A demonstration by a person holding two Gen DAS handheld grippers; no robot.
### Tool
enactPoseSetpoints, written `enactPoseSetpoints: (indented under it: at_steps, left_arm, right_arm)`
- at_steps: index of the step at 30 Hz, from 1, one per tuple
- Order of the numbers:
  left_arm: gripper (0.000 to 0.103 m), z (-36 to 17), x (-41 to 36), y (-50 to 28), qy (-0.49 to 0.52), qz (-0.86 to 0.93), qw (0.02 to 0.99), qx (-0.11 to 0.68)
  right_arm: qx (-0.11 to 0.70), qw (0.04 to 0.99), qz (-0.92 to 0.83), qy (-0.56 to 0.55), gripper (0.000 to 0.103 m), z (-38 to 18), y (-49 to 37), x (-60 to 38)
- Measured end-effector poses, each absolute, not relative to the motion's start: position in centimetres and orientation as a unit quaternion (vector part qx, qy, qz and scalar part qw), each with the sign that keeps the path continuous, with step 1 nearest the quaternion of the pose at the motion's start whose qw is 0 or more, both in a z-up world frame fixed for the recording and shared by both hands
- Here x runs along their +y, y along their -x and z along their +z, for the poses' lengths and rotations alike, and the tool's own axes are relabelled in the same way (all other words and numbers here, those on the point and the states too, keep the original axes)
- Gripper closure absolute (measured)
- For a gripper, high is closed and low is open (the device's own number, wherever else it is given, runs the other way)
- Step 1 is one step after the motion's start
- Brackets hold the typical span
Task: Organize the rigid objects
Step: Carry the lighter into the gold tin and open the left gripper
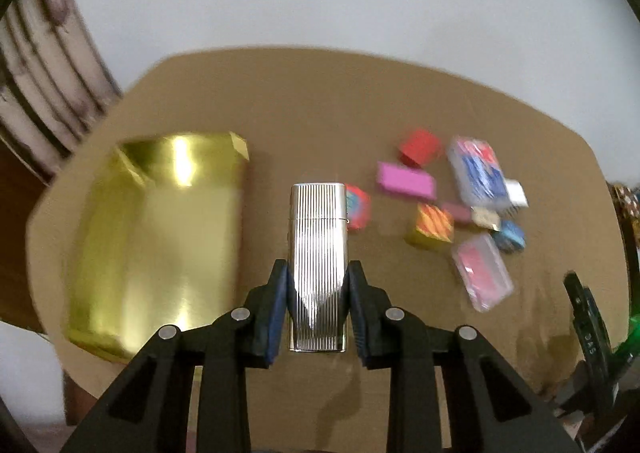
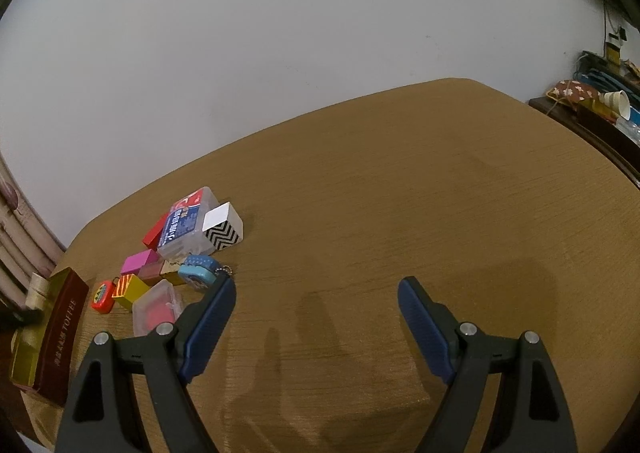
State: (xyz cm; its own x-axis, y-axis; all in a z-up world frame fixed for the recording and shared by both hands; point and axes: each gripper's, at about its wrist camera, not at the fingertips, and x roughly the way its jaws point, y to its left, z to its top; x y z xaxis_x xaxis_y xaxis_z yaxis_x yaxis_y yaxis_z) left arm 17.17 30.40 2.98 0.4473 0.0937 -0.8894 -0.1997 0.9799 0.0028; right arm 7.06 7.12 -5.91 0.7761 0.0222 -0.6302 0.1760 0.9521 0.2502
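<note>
My left gripper [image 1: 318, 268] is shut on a silver ribbed lighter [image 1: 318, 237], which stands upright between the blue pads above the table. To its left lies an open gold-lined box [image 1: 160, 237], seen from the right wrist as a maroon toffee box [image 2: 60, 333]. To the right of the lighter lies a cluster of small items: a red block [image 1: 420, 147], a pink block [image 1: 406, 181], a clear case with a blue card [image 1: 478, 173], a striped block [image 1: 434, 227] and a clear case with red inside [image 1: 482, 277]. My right gripper [image 2: 317, 283] hangs open over bare table, with nothing between its fingers.
The brown table [image 2: 400, 193] stands against a white wall. A zigzag-patterned block [image 2: 224, 229] and a blue tape measure [image 2: 198, 273] sit at the cluster's near edge. A curtain [image 1: 40, 73] hangs at the left. A cluttered shelf with a paper cup [image 2: 618, 103] stands at the far right.
</note>
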Motion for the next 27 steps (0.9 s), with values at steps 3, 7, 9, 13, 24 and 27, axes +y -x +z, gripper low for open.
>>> enactPoseSetpoints:
  at_steps: [3,7,9,13,24,27]
  left_arm:
    - [0.077,3.8,38.8,-19.9,0.022,0.118,0.848,0.517]
    - [0.077,1.2,45.9,-20.8,-0.02,0.137,0.839,0.526]
    - [0.077,-0.7,48.4,-21.6,-0.027,0.136,0.833,0.536]
    - [0.077,-3.4,52.8,-23.6,-0.065,0.136,0.82,0.552]
    - [0.073,-6.1,44.4,-20.5,-0.097,0.178,0.795,0.572]
    - [0.06,-5.2,43.8,-19.8,-0.099,0.172,0.798,0.569]
  right_arm:
    - [0.332,0.931,-0.044,-0.148,0.017,-5.9,-7.0,7.1]
    - [0.335,0.93,-0.046,-0.145,0.017,-6.0,-7.3,7.2]
    - [0.338,0.929,-0.046,-0.142,0.017,-6.0,-7.4,7.3]
    - [0.342,0.929,-0.048,-0.134,0.017,-6.2,-7.7,7.7]
    - [0.355,0.926,-0.044,-0.117,0.017,-6.5,-8.1,8.3]
    - [0.358,0.926,-0.027,-0.116,0.017,-6.5,-8.1,8.4]
